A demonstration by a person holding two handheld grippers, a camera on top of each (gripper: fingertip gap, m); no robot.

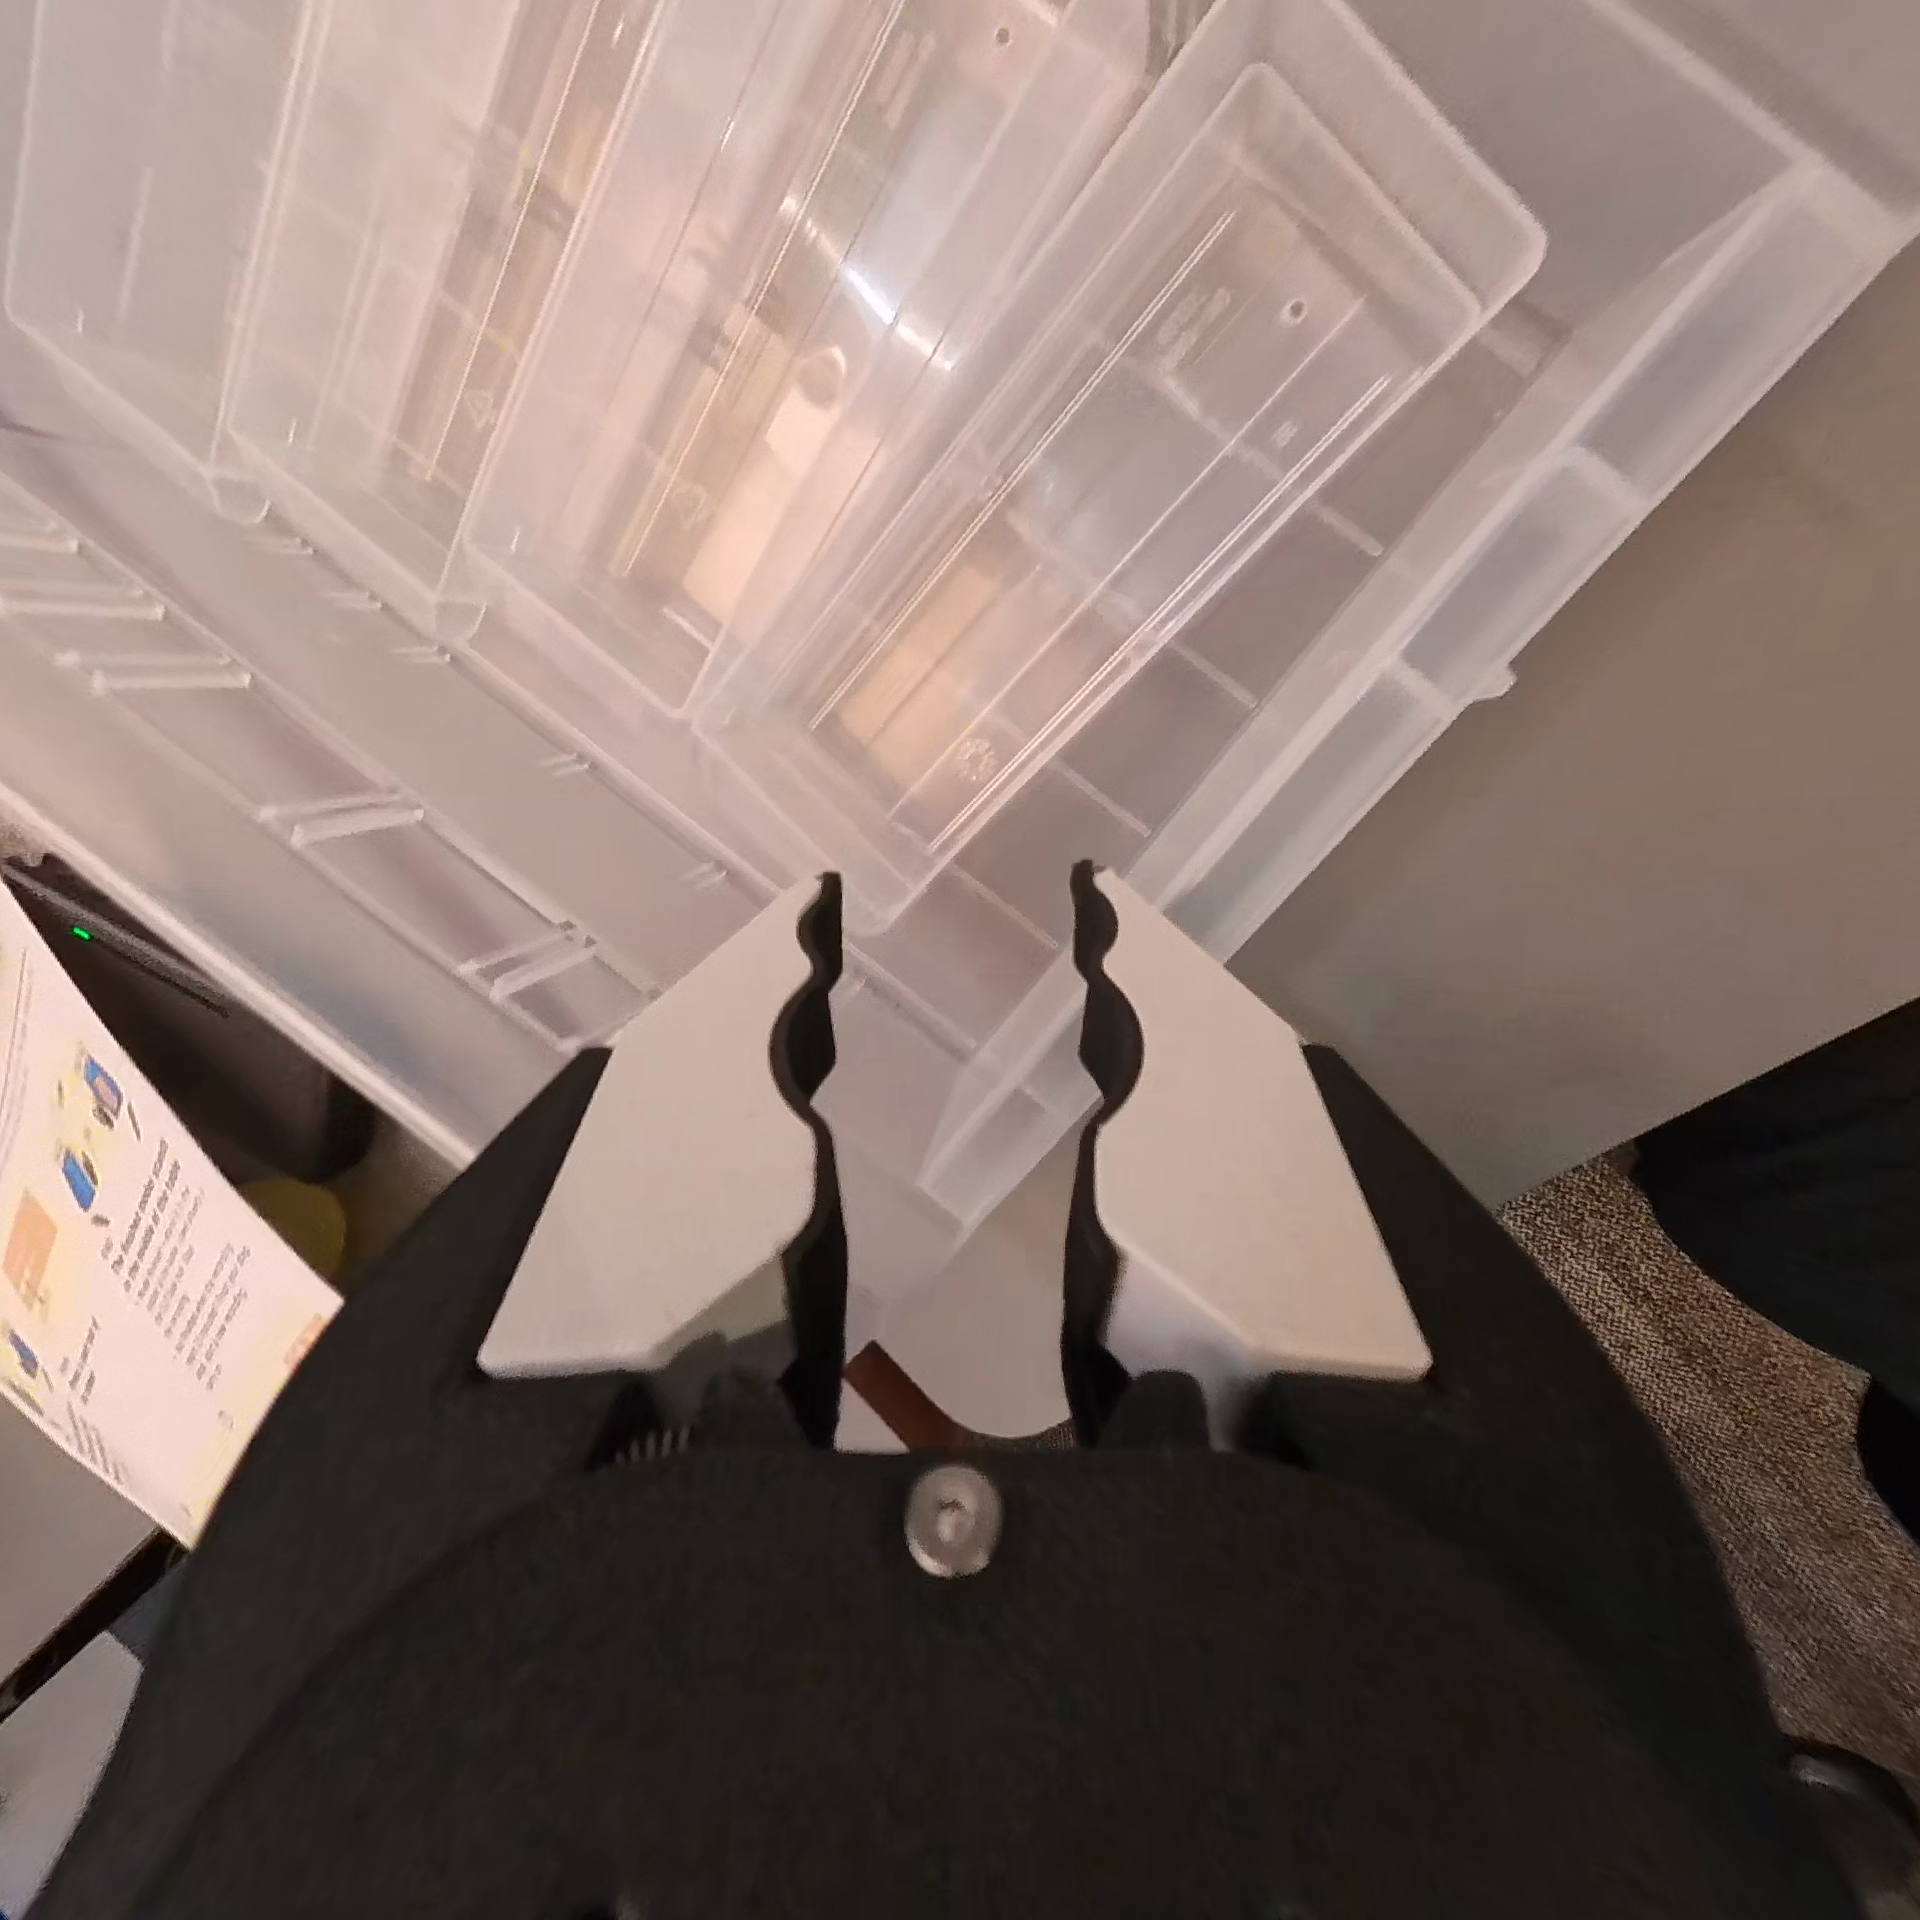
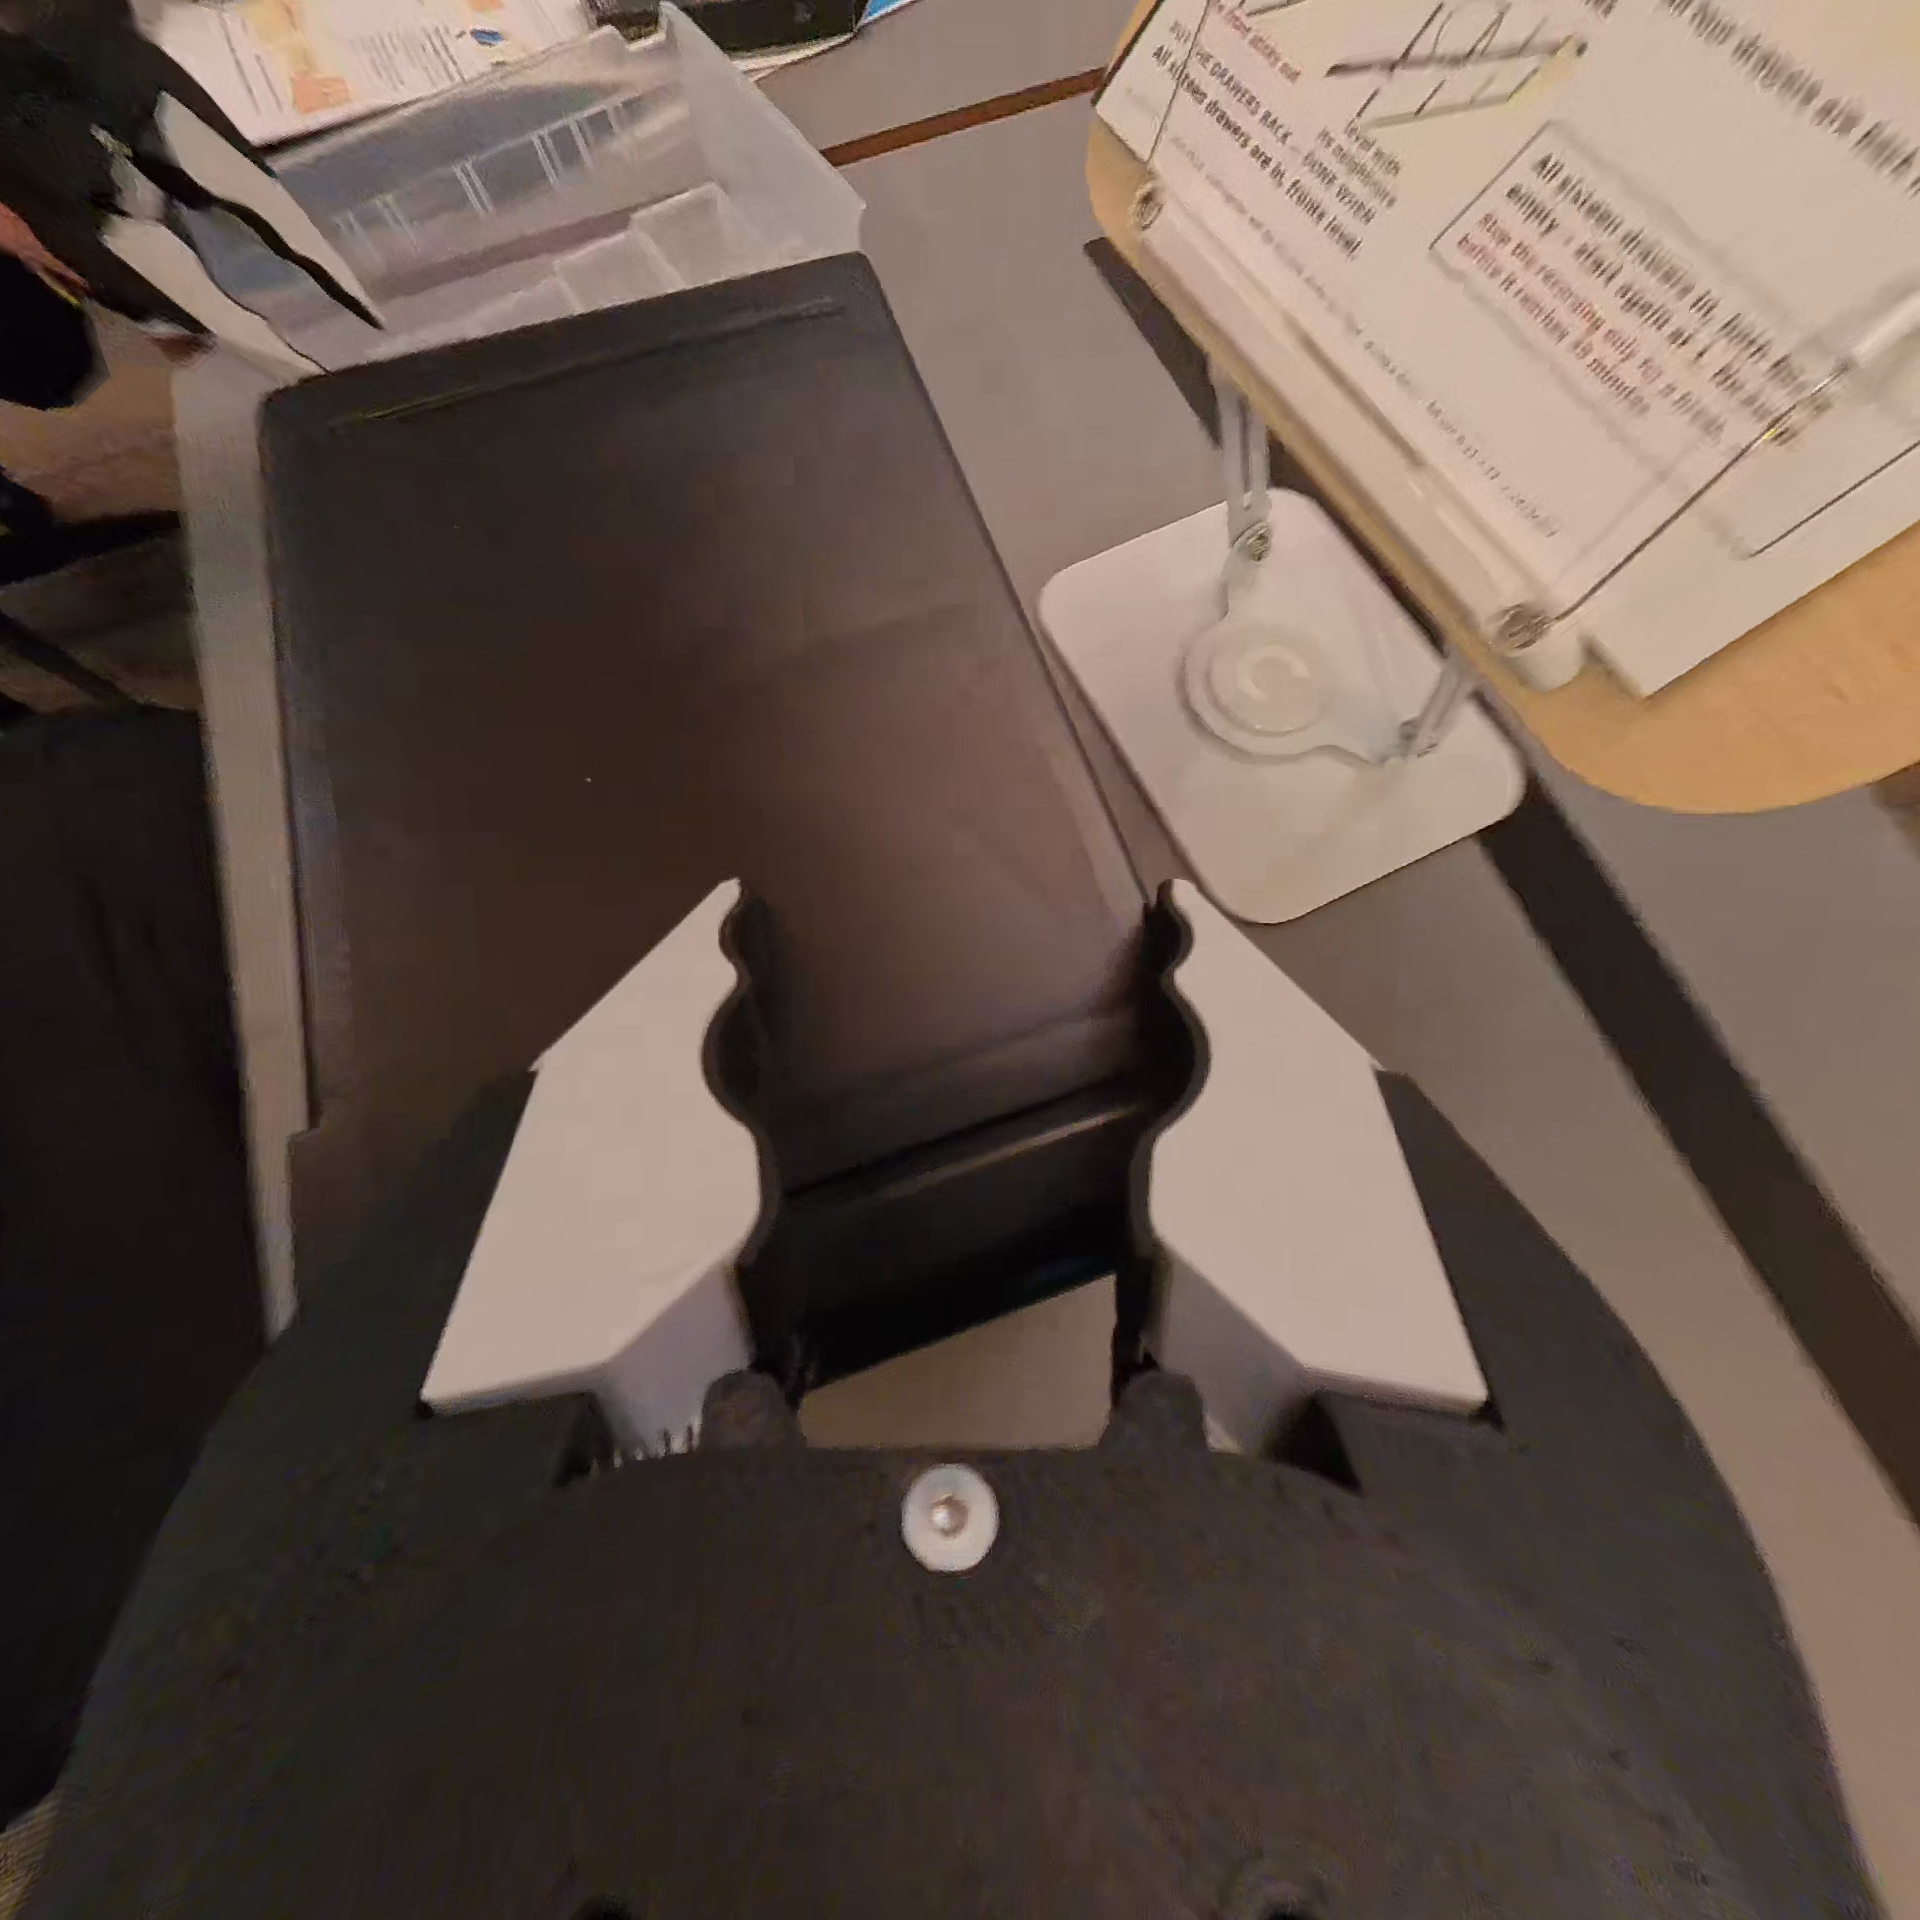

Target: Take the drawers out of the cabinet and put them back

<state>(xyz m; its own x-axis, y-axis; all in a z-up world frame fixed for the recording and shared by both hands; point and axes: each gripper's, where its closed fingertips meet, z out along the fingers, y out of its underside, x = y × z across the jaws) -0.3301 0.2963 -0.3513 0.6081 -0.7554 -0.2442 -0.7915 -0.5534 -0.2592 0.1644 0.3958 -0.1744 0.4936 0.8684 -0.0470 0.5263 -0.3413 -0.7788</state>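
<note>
A translucent cabinet (image 1: 1507, 582) lies tilted across the left wrist view with several clear drawers (image 1: 644, 312) in it. One clear drawer (image 1: 1122, 499) sticks out towards me. My left gripper (image 1: 958, 878) is open and empty, its tips just short of that drawer's near corner. In the right wrist view my right gripper (image 2: 954, 891) is shut on the near end of a black drawer (image 2: 644, 644), which stretches away from me above the table. The cabinet (image 2: 582, 197) shows at the top left there, with the left gripper (image 2: 239, 260) beside it.
A document stand with a printed sheet (image 2: 1455, 260) and a white base (image 2: 1299, 790) stands to the right of the black drawer. Another printed sheet (image 1: 125, 1247) lies at the left. The grey table (image 1: 1558, 883) ends above speckled carpet (image 1: 1662, 1299).
</note>
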